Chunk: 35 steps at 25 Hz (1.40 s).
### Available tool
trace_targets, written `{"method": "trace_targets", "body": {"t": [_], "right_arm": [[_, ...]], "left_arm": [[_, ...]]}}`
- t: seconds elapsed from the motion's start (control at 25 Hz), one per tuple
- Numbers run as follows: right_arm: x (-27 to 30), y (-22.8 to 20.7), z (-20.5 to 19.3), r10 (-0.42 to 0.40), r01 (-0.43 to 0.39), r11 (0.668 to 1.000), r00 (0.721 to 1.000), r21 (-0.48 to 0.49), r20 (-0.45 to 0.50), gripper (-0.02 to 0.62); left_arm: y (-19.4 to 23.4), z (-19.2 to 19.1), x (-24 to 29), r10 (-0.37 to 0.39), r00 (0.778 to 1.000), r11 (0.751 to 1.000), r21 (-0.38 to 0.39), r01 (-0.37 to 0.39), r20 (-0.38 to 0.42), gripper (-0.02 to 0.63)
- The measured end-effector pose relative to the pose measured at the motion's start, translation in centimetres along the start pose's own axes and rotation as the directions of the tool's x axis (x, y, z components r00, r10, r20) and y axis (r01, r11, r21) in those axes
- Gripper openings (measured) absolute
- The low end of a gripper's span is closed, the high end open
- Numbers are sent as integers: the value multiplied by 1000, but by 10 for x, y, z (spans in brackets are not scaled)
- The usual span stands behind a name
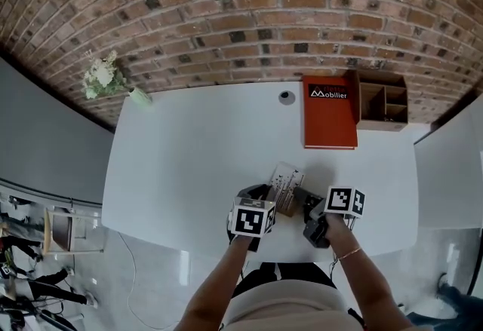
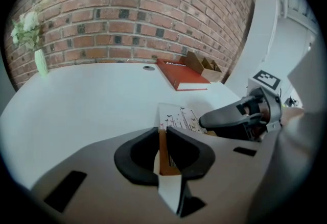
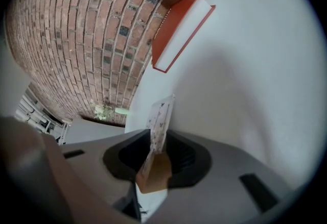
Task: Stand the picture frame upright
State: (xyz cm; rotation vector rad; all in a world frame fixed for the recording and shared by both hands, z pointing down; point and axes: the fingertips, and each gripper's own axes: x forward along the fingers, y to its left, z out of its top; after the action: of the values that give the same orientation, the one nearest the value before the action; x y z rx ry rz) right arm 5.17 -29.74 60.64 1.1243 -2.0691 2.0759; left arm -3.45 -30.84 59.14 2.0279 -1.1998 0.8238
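left gripper [image 2: 163, 139]: fingers [image 2: 188, 150] drawn close together, pinching a thin brown part of the picture frame [image 2: 179, 116], backing or stand, cannot tell which. the frame's white face, printed with small butterflies and lines of text, runs out beyond the fingertips toward the middle of that view.

right gripper [image 3: 159, 142]: fingers [image 3: 185, 155] also closed on the picture frame [image 3: 161, 116], seen edge-on here. the printed white panel rises between them and a brown piece sits below it.

head view: picture frame [image 1: 287, 185] at lower centre, held between the two grippers. left gripper [image 1: 256, 205] sits on its left side and right gripper [image 1: 311, 209] on its right. the frame is tilted, printed face up. whether its lower edge touches the bench [image 1: 189, 148] cannot be told. a marker cube [image 1: 252, 218] tops the left gripper.

outward on the white bench:
- red book [image 1: 329, 112] lying flat at upper right, well apart from the frame
- wooden organiser [image 1: 382, 99] just beside the book, at the frame's right
- round cable hole [image 1: 286, 97] just left of the book
- vase [image 1: 139, 96] with pale flowers at upper left, by the bench corner

brick wall [image 1: 226, 5] fills the top of the frame.
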Motion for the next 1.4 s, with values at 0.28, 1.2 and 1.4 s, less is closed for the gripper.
{"method": "trace_targets", "body": {"t": [0.28, 1.2, 1.4], "right_arm": [[-5, 16, 0, 31, -29, 997, 999, -65, 34, 83], [-21, 66, -30, 65, 26, 796, 990, -604, 129, 67], [-25, 68, -41, 58, 58, 723, 988, -688, 144, 66]], "left_arm": [[3, 2, -10, 29, 995, 999, -32, -26, 91, 38], [9, -12, -47, 67, 948, 997, -65, -49, 310, 37], [8, -18, -54, 65, 946, 997, -52, -51, 318, 37]]}}
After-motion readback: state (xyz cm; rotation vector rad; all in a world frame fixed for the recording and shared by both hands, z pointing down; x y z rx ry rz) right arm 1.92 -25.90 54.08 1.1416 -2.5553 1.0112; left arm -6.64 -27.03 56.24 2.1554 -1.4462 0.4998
